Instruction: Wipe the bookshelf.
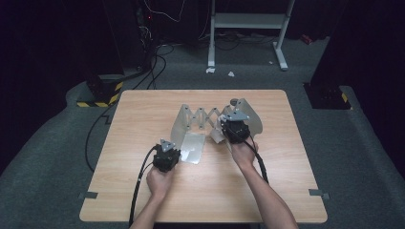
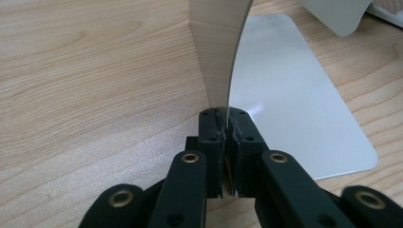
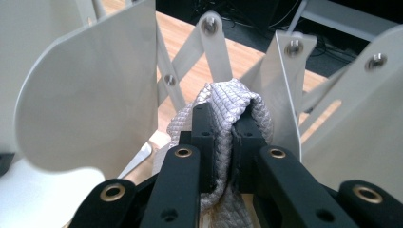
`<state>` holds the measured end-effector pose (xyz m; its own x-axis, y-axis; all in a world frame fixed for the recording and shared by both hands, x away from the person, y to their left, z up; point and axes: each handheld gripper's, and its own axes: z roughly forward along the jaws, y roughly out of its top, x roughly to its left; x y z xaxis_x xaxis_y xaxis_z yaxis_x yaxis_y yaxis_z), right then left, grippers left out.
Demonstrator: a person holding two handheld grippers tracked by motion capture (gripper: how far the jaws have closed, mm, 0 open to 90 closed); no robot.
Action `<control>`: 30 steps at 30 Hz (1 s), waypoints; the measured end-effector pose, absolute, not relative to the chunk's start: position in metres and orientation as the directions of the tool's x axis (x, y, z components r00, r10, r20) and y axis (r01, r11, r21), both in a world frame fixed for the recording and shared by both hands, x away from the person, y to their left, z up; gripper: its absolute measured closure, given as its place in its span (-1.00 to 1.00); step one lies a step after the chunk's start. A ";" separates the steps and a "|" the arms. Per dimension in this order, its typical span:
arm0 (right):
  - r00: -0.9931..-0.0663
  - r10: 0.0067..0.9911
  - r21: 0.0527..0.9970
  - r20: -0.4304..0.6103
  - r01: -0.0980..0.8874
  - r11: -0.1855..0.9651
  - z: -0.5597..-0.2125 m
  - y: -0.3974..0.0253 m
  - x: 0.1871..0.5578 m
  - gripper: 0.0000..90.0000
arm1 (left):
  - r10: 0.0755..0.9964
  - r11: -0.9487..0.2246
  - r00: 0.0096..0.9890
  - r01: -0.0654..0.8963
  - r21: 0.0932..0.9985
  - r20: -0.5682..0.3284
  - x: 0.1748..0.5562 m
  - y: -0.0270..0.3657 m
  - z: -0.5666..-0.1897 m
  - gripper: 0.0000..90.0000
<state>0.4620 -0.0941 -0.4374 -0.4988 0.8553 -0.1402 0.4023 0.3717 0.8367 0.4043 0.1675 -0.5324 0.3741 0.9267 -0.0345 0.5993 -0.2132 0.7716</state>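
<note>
A pale metal expanding rack (image 1: 205,116) with scissor links stands in the middle of the wooden table (image 1: 143,114). My left gripper (image 1: 165,155) is at the rack's near left end. Its jaws (image 2: 227,118) are shut on the edge of the thin upright end plate (image 2: 216,57), whose flat foot (image 2: 294,104) lies on the table. My right gripper (image 1: 235,126) sits between the rack's right plates. There my right gripper (image 3: 228,121) is shut on a bunched white woven cloth (image 3: 228,97). The cloth (image 1: 217,136) hangs partly out of the rack. Curved rack plates (image 3: 90,95) stand on either side of it.
The table's near half (image 1: 205,195) is bare wood, with the person's forearms coming in over it. Beyond the far edge are cables (image 1: 153,62), a white desk frame (image 1: 248,28) and grey carpet. Tape marks (image 1: 89,195) sit at the table's near corners.
</note>
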 end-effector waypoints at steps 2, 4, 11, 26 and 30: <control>-0.504 0.853 0.836 -0.138 0.403 0.373 -0.441 -0.096 0.459 0.85 | 0.927 -0.215 0.375 0.599 0.771 -0.033 0.404 0.167 -0.532 0.87; -0.507 0.852 0.833 -0.132 0.410 0.372 -0.446 -0.099 0.456 0.85 | 0.926 -0.216 0.375 0.599 0.771 -0.032 0.404 0.167 -0.532 0.87; -0.531 0.841 0.819 -0.105 0.434 0.376 -0.463 -0.104 0.449 0.85 | 0.926 -0.219 0.377 0.598 0.771 -0.030 0.404 0.167 -0.532 0.87; -0.633 0.774 0.806 -0.023 0.446 0.388 -0.479 -0.088 0.425 0.85 | 0.937 -0.198 0.347 0.603 0.773 -0.031 0.406 0.168 -0.533 0.90; -0.662 0.749 0.805 -0.010 0.439 0.399 -0.483 -0.081 0.417 0.85 | 0.939 -0.194 0.342 0.604 0.773 -0.031 0.407 0.168 -0.533 0.91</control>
<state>0.4170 -0.0811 -0.4833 -0.6624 0.7491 -0.0105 0.4385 0.3990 0.8053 0.4067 0.1683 -0.5325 0.3423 0.9391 -0.0315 0.6040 -0.1943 0.7729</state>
